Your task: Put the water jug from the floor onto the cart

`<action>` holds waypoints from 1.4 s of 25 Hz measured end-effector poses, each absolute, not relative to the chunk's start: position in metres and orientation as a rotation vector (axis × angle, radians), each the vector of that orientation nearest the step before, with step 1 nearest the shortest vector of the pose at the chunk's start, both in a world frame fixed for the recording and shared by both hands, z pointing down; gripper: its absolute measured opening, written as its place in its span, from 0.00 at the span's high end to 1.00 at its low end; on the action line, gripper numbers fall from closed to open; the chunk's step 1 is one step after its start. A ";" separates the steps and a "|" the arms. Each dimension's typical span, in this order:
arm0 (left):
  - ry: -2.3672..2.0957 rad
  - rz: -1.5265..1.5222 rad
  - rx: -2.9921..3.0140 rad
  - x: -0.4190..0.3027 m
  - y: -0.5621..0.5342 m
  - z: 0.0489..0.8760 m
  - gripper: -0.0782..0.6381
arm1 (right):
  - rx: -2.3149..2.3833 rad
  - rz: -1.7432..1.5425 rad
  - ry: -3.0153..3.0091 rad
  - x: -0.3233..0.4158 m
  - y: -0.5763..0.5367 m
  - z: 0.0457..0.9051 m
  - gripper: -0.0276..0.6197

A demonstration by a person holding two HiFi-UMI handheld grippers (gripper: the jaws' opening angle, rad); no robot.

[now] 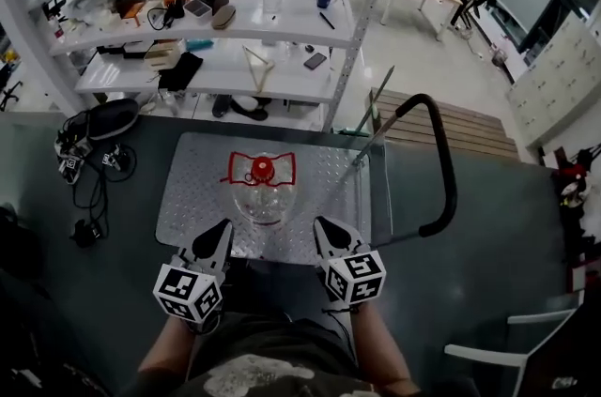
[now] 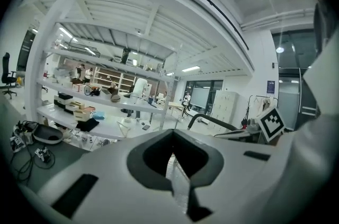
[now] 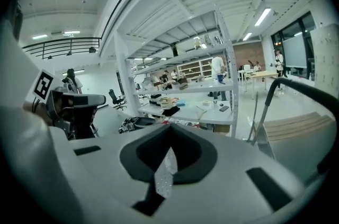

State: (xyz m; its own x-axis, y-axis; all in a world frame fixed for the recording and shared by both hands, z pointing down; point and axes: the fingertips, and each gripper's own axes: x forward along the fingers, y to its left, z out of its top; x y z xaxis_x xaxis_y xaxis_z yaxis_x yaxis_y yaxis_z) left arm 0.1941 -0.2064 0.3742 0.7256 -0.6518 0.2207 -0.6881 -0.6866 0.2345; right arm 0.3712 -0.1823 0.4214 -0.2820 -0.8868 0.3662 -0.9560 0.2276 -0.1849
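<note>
I see the cart (image 1: pixel 188 172) with the water jug (image 1: pixel 264 198) standing mid-deck. Its clear body is hard to trace from above, and only the red cap (image 1: pixel 262 167) reads well. My left gripper (image 1: pixel 223 226) and right gripper (image 1: pixel 322 224) flank it, both pressed together on nothing. Their own views hide the jug.

Metal cart (image 1: pixel 192 198) sits on the dark floor (image 1: pixel 488 282), clear water jug (image 1: pixel 264 190) with a red cap standing on its deck.
</note>
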 end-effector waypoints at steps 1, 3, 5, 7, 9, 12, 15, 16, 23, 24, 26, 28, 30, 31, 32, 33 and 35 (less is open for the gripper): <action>-1.056 0.181 2.616 0.195 -0.191 0.378 0.88 | 1.749 0.570 -2.322 0.371 -0.169 0.425 0.97; -1.069 0.210 2.591 0.198 -0.165 0.384 0.88 | 1.732 0.609 -2.344 0.372 -0.148 0.430 0.97; -1.087 0.231 2.564 0.199 -0.144 0.387 0.88 | 1.714 0.654 -2.356 0.371 -0.131 0.437 0.97; -1.104 0.237 2.536 0.199 -0.127 0.389 0.88 | 1.686 0.694 -2.358 0.368 -0.117 0.445 0.97; -1.118 0.239 2.520 0.198 -0.114 0.389 0.88 | 1.653 0.725 -2.356 0.363 -0.107 0.452 0.97; -1.137 0.245 2.507 0.195 -0.103 0.386 0.88 | 1.616 0.757 -2.360 0.354 -0.098 0.460 0.97; -1.155 0.240 2.486 0.190 -0.094 0.385 0.88 | 1.578 0.785 -2.361 0.343 -0.096 0.467 0.97; -1.158 0.241 2.480 0.187 -0.090 0.385 0.88 | 1.563 0.796 -2.361 0.338 -0.095 0.470 0.97; -1.203 0.238 2.416 0.147 -0.058 0.402 0.88 | 1.431 0.778 -2.422 0.273 -0.099 0.475 0.97; -1.205 0.231 2.405 0.140 -0.050 0.405 0.88 | 1.410 0.760 -2.432 0.261 -0.096 0.475 0.97; -1.204 0.224 2.396 0.125 -0.033 0.410 0.88 | 1.383 0.727 -2.446 0.239 -0.086 0.471 0.97; -1.197 0.219 2.396 0.112 -0.015 0.412 0.88 | 1.375 0.710 -2.451 0.222 -0.071 0.468 0.97; -1.196 0.210 2.398 0.098 0.003 0.412 0.88 | 1.366 0.709 -2.444 0.206 -0.051 0.469 0.97; -1.197 0.205 2.399 0.090 0.012 0.411 0.88 | 1.362 0.711 -2.438 0.200 -0.039 0.470 0.97; -1.197 0.198 2.402 0.083 0.021 0.410 0.88 | 1.361 0.711 -2.431 0.193 -0.027 0.471 0.97; -1.197 0.191 2.405 0.076 0.031 0.409 0.88 | 1.363 0.707 -2.424 0.188 -0.014 0.471 0.97; -1.189 0.176 2.416 0.064 0.051 0.407 0.88 | 1.376 0.692 -2.414 0.180 0.011 0.469 0.97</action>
